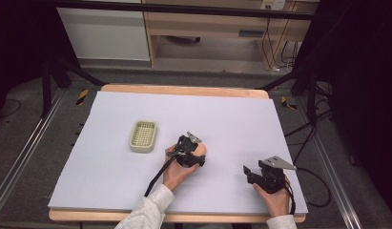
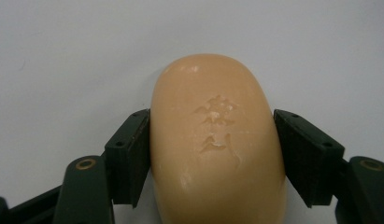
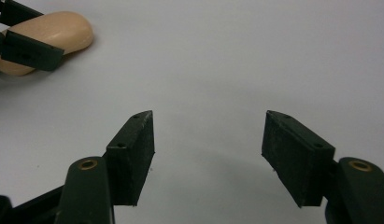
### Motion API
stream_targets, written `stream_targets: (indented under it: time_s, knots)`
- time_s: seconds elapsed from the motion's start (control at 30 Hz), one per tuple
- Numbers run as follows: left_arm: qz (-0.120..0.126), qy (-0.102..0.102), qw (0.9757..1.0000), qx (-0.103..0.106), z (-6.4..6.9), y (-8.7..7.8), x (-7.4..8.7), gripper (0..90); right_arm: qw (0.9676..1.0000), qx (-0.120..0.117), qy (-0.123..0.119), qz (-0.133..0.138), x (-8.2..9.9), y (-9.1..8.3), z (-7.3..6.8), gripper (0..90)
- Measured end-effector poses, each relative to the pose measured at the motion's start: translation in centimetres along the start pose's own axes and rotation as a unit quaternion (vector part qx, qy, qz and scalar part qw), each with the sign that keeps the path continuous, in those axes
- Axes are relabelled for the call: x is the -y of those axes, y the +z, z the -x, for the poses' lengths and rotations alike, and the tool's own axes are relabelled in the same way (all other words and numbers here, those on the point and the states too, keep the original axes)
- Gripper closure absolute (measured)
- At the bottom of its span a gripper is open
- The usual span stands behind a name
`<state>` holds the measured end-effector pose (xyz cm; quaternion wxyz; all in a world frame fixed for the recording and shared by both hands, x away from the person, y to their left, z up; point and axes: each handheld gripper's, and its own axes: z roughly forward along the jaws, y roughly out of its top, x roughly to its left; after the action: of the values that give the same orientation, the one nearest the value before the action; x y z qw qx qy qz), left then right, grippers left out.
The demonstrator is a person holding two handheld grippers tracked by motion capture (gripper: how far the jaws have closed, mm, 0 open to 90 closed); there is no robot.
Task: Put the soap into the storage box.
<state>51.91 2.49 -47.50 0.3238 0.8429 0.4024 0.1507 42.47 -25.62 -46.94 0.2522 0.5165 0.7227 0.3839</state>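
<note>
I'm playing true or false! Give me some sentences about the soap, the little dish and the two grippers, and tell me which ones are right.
1. The left gripper has the soap between its jaws. True.
2. The soap lies in the soap dish. False: the soap rests on the white table, and the dish stands apart from it with nothing inside.
3. The right gripper is carrying something. False: its jaws stand apart with only bare table between them.
4. The soap has marks pressed into its top. True.
</note>
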Motion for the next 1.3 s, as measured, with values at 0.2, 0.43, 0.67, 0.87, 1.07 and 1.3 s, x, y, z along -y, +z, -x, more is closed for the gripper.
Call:
stream_targets:
  time_s: [0.2,0.43,0.67,0.87,1.07,1.3]
  knots:
    - [-0.005,0.0,1.0,0.0,-0.2,-0.6,-0.1,31.0,1.0,0.0,0.003,0.0,0.0,0.0,0.0,34.4]
    - [0.008,0.005,0.9999,0.002,-0.5,-2.2,-0.1,31.1,1.0,0.0,0.002,-0.001,0.0,-0.1,0.0,34.4]
    - [0.018,0.008,0.9998,0.005,-1.1,-4.2,-0.1,31.2,1.0,0.002,0.005,0.0,0.0,-0.1,0.0,34.3]
    - [0.022,0.01,0.9997,0.0,-1.8,-5.6,0.2,31.3,1.0,0.004,0.003,0.002,0.0,-0.1,0.1,34.3]
    - [0.029,0.012,0.9995,-0.003,-2.6,-7.3,0.5,31.3,1.0,0.005,0.003,0.001,0.0,-0.1,0.1,34.0]
    - [0.033,0.011,0.9993,-0.008,-3.4,-8.7,1.2,31.4,1.0,0.006,0.004,0.001,0.0,-0.1,0.1,33.7]
